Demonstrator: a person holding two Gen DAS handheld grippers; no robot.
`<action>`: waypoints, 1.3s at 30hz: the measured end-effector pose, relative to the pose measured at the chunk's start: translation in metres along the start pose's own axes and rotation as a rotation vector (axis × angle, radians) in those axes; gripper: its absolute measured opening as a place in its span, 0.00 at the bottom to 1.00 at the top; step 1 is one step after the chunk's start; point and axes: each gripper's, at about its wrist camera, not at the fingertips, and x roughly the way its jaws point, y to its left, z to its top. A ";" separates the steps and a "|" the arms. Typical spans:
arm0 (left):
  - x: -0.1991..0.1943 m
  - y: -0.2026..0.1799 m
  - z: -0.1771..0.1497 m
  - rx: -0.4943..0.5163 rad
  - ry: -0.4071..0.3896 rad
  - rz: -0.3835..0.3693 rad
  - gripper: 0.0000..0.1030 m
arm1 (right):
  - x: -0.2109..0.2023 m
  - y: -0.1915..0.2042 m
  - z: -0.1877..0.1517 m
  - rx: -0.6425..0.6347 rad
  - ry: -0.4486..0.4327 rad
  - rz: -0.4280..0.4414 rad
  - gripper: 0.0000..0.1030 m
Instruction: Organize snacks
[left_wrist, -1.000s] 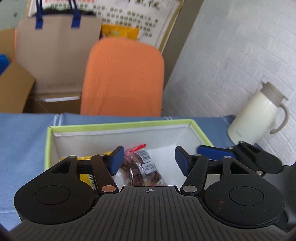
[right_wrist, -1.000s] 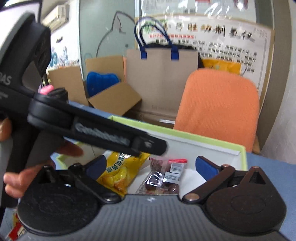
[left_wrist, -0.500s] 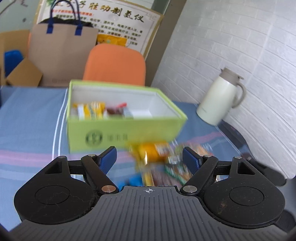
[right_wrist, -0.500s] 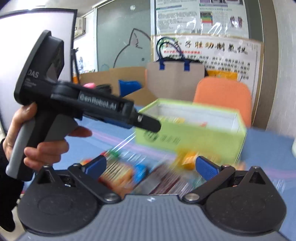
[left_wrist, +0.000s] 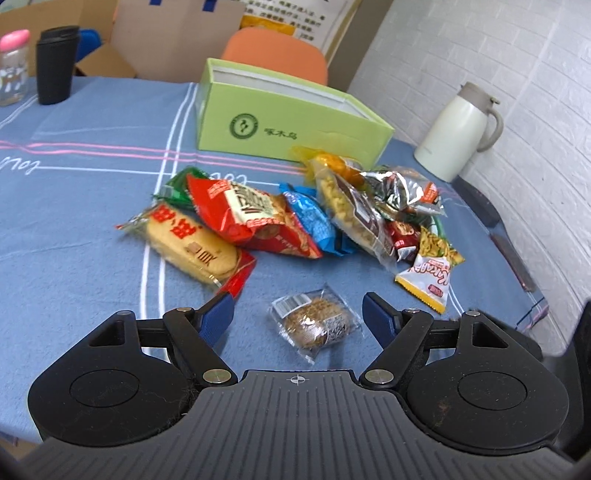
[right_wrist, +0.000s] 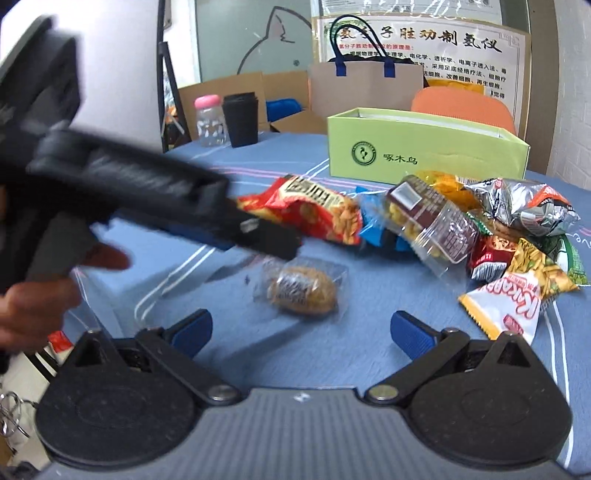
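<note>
A green box (left_wrist: 288, 122) stands on the blue tablecloth; it also shows in the right wrist view (right_wrist: 424, 155). In front of it lies a pile of snack packs, among them a red pack (left_wrist: 251, 218), a yellow cake pack (left_wrist: 188, 247) and a clear pack of yellow snacks (left_wrist: 351, 210). A small brown cake in clear wrap (left_wrist: 314, 326) lies apart, between the open fingers of my left gripper (left_wrist: 299, 317). My right gripper (right_wrist: 301, 330) is open and empty, just short of the same cake (right_wrist: 303, 290). The left gripper's body (right_wrist: 147, 199) crosses the right wrist view.
A cream thermos jug (left_wrist: 458, 133) stands at the right by the white brick wall. A black cup (left_wrist: 55, 64) and a pink-lidded jar (left_wrist: 13, 66) stand at the far left. An orange chair (left_wrist: 277, 51) is behind the box. The table's right edge (left_wrist: 517, 266) is close.
Both grippers have pulled back from over the box's inside and dropped low to the table. The snack pile and the single cake have come into view. Both stay open.
</note>
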 end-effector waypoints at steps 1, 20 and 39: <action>0.001 -0.003 0.002 0.018 -0.008 -0.005 0.61 | -0.003 0.001 -0.003 0.005 0.000 -0.006 0.99; 0.032 -0.023 -0.012 0.173 0.082 -0.030 0.59 | -0.031 -0.054 -0.005 0.117 -0.042 -0.274 0.99; 0.046 -0.043 -0.012 0.300 0.052 0.115 0.14 | -0.013 -0.122 -0.009 0.275 -0.072 -0.271 0.34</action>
